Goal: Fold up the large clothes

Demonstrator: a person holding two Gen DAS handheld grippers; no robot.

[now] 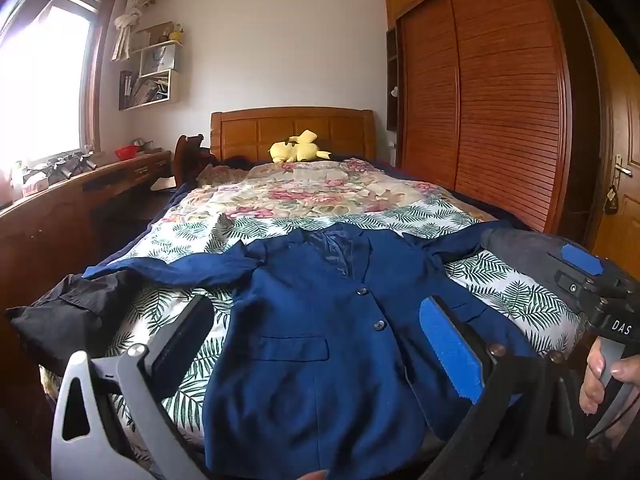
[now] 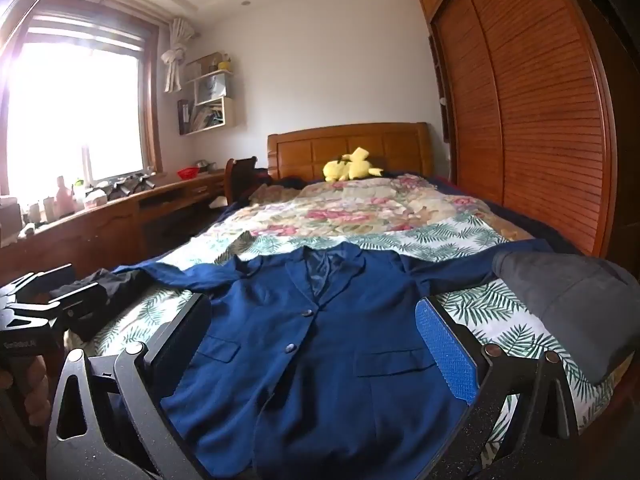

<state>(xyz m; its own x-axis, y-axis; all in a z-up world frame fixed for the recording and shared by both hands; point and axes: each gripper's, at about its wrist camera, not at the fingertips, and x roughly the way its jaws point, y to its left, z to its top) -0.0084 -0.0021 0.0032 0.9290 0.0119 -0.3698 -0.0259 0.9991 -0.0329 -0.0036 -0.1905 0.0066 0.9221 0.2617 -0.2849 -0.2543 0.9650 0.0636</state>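
Nearest to the left wrist camera, the left gripper (image 1: pixel 320 344) is seen with its two fingers spread wide, one grey and black finger (image 1: pixel 180 344) at the left and one finger with a blue ridged pad (image 1: pixel 450 350) at the right; nothing is pinched between them, and the tool is tilted slightly downward over the garment. Between and under these fingers, the dark blue suit jacket with two dark buttons (image 1: pixel 320 328) is laid flat, front side up, on the near end of the bed, with its collar pointing to the wooden headboard (image 1: pixel 292 130) and both sleeves stretched out to the sides. At the right edge of the same view, a hand (image 1: pixel 604 376) is closed around the handle of the right gripper (image 1: pixel 592 280), which is held beside the jacket's sleeve. In the right wrist view, the right gripper (image 2: pixel 316 344) is also spread wide and empty, hanging a little above the lower part of the jacket (image 2: pixel 320 340), with its blue pad (image 2: pixel 448 352) at the right. The jacket rests on a white sheet with green leaf print (image 2: pixel 500 328); behind it a floral quilt (image 2: pixel 340 208) is spread, and a yellow plush toy (image 2: pixel 352 166) lies near the headboard. A black garment (image 1: pixel 68 308) is lying at the left corner of the bed, and a grey folded cloth (image 2: pixel 580 308) at the right corner.
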